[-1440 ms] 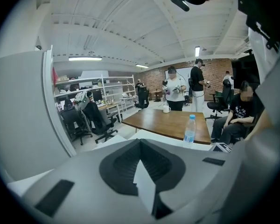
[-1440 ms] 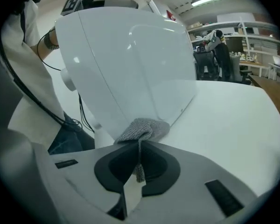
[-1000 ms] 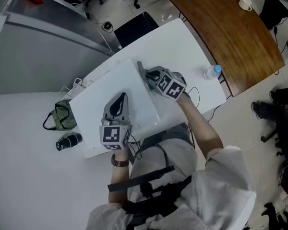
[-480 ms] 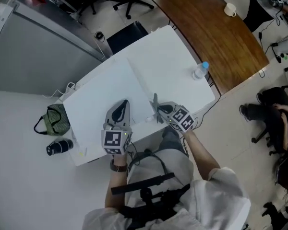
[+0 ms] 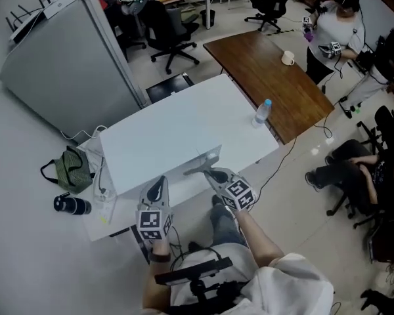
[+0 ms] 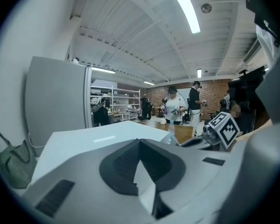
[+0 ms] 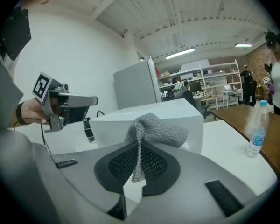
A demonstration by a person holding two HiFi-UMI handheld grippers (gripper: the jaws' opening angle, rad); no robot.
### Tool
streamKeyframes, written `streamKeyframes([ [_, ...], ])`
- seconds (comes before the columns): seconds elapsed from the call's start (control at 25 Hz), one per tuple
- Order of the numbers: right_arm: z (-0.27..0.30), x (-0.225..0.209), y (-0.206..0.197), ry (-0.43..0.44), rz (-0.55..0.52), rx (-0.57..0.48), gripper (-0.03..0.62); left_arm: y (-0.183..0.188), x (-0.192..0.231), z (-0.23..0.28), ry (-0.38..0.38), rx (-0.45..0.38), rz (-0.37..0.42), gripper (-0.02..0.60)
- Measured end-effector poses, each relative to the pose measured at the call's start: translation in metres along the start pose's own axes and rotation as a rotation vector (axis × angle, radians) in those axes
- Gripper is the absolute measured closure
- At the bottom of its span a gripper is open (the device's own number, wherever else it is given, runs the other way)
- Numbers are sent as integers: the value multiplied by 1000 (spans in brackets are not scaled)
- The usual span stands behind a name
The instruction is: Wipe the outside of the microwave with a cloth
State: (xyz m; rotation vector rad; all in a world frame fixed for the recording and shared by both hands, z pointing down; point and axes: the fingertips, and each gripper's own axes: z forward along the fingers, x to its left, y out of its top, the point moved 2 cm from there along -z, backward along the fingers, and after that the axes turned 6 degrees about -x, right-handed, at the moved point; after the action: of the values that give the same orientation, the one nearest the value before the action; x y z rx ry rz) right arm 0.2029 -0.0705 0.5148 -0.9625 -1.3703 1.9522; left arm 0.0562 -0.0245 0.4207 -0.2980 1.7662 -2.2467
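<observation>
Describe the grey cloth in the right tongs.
The grey knitted-looking cloth is soft and crumpled, bunched into a lump beyond the right tongs, which are shut on a thin hanging fold of it. It sits level with the top front edge of the white boxy microwave; contact there is unclear.

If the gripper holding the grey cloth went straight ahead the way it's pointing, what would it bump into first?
The right gripper, shut on the grey cloth, points at the white microwave. The cloth would probably meet the microwave's near face first, though the gap between them is hard to judge.
</observation>
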Motion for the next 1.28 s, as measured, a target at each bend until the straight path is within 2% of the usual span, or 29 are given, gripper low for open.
streamKeyframes([
  [0.2,-26,136,37,-42,-21,-128,577,-22,13,-111,55,-20,-79,554],
  [0.32,-44,186,56,-32,-94,-168,577,-19,18,-153,96,-57,-95,554],
  [0.4,-48,202,60,-37,-115,-194,577,-20,28,-172,126,-82,-94,554],
  [0.6,-59,194,62,-66,-85,-243,577,-9,35,-192,194,-106,-69,554],
  [0.8,-74,179,76,-99,-73,-297,577,6,15,-176,203,-93,-28,554],
  [1.0,-65,181,70,-85,-77,-304,577,-1,6,-165,192,-93,-19,555],
  [1.28,-60,195,64,-62,-92,-314,577,-17,8,-172,240,-75,-49,555],
])
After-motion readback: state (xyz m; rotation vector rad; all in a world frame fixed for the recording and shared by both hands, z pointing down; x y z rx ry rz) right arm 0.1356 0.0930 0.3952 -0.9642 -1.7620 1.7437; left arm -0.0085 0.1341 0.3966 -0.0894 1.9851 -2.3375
